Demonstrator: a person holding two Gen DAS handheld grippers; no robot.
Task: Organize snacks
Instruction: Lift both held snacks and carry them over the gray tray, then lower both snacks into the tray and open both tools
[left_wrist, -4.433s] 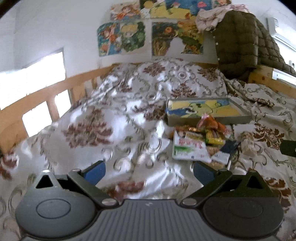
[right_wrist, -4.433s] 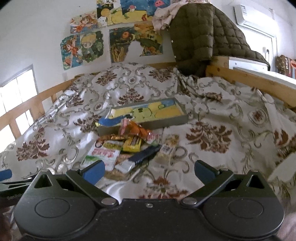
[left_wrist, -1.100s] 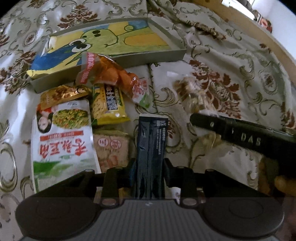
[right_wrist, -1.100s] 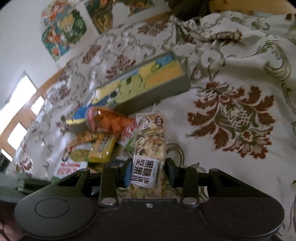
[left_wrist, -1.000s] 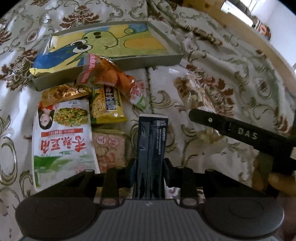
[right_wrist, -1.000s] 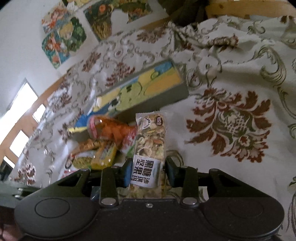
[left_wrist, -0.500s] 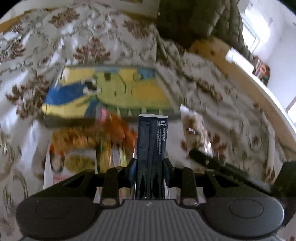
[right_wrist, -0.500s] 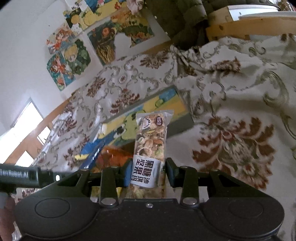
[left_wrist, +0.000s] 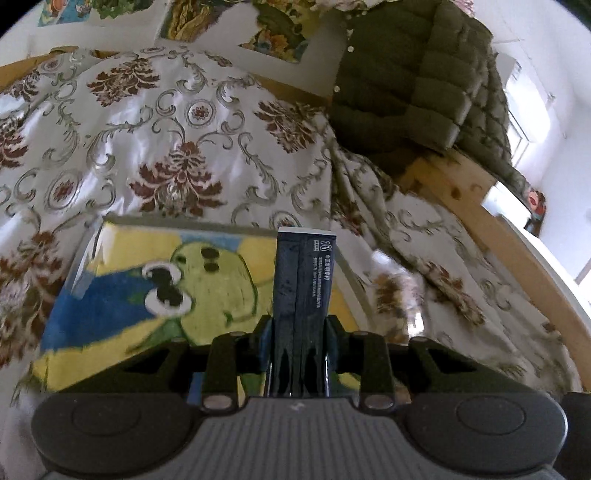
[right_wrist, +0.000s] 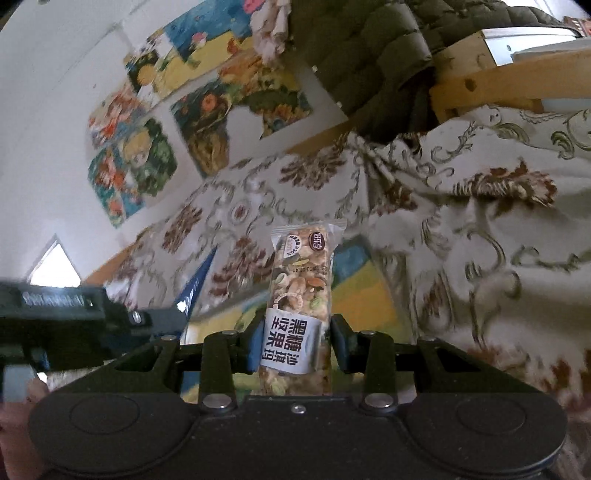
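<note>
My left gripper (left_wrist: 298, 332) is shut on a dark blue snack packet (left_wrist: 303, 280) that stands up between its pads, held over the shallow box with a green-and-yellow cartoon lining (left_wrist: 122, 291). My right gripper (right_wrist: 295, 345) is shut on a clear nut bar (right_wrist: 301, 291) with a white label. Behind that bar shows part of the same box (right_wrist: 362, 291). In the right wrist view the left gripper (right_wrist: 74, 317) and the blue packet's tip (right_wrist: 195, 284) come in from the left. The nut bar (left_wrist: 391, 291) appears blurred right of the box in the left wrist view.
A floral bedspread (left_wrist: 177, 122) covers the bed around the box. A wooden bed rail (left_wrist: 495, 229) runs along the right, with an olive quilted jacket (left_wrist: 413, 85) hung over its end. Posters (right_wrist: 147, 147) hang on the white wall behind. The other snacks are out of view.
Both grippers have lifted their snacks and swung forward over the box. The snack pile on the bedspread has dropped out of both views. Neither grip has altered.
</note>
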